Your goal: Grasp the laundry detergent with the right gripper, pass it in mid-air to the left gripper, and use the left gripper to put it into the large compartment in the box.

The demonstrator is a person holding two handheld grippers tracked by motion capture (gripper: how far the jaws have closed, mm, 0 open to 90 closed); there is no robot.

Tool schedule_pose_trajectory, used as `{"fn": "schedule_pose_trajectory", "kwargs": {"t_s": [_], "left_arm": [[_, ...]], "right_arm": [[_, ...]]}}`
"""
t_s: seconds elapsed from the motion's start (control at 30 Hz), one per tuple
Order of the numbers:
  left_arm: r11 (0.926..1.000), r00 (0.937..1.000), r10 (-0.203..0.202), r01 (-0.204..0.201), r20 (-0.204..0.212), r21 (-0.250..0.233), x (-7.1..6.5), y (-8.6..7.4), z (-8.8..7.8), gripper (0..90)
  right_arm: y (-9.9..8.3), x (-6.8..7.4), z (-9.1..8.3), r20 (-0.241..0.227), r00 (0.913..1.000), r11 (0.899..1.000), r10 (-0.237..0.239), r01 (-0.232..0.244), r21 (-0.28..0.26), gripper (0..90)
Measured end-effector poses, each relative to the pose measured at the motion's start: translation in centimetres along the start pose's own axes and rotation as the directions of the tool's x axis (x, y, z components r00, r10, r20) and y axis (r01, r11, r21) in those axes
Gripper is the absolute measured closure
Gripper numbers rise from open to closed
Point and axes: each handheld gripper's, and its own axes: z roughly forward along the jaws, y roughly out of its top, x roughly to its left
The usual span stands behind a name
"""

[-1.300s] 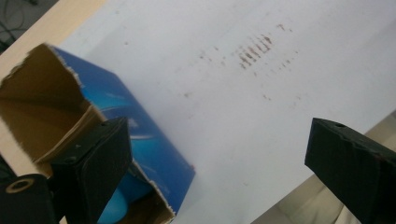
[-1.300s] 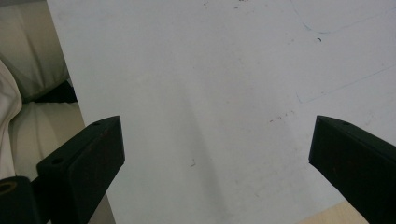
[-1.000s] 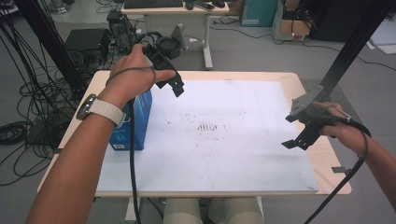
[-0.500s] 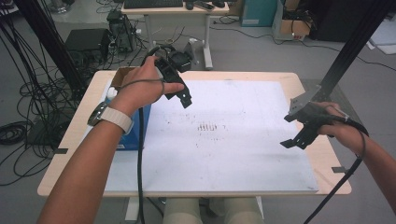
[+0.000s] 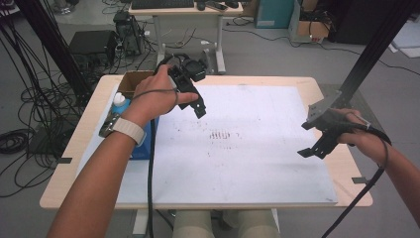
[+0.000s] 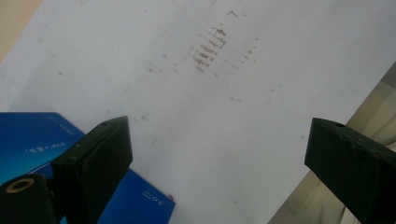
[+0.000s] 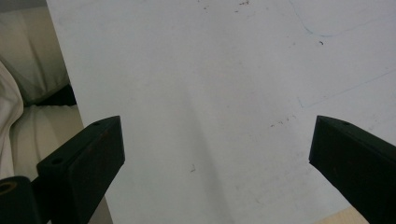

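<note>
Nothing is picked up yet: both the left gripper (image 5: 197, 105) and right gripper (image 5: 313, 147) are wide open and empty, near the blue box (image 6: 28, 147).

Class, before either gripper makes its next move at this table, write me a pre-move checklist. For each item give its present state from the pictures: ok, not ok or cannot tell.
1. Left gripper open and holding nothing: ok, its jaws stand wide apart in the left gripper view.
2. Right gripper open and holding nothing: ok.
3. Blue box within sight of the left gripper: ok, it lies at the lower left of the left gripper view.
4. White-capped bottle upright beside the blue box: ok by the high view.
5. Contents of the brown cardboard box: cannot tell.
6. White sheet flat on the table: ok.
</note>
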Motion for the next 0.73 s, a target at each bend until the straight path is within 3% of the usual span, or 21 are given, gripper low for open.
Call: {"fn": "schedule_pose_trajectory", "kwargs": {"t_s": [0.03, 0.73], "left_arm": [[1.0, 1.0, 0.0, 0.0, -0.001, -0.001, 0.0, -0.02, -0.02, 7.8], [0.9999, 0.9999, -0.015, 0.015, -0.002, -0.006, 0.06, -0.33, 0.16, 7.8]], "right_arm": [[0.05, -0.4, 0.27, 0.0, 0.9983, 0.998, -0.058, 0.058, -0.033, 3.2], [0.28, -0.35, 0.52, -0.005, 0.9978, 0.997, -0.066, 0.066, -0.035, 3.2]]}}
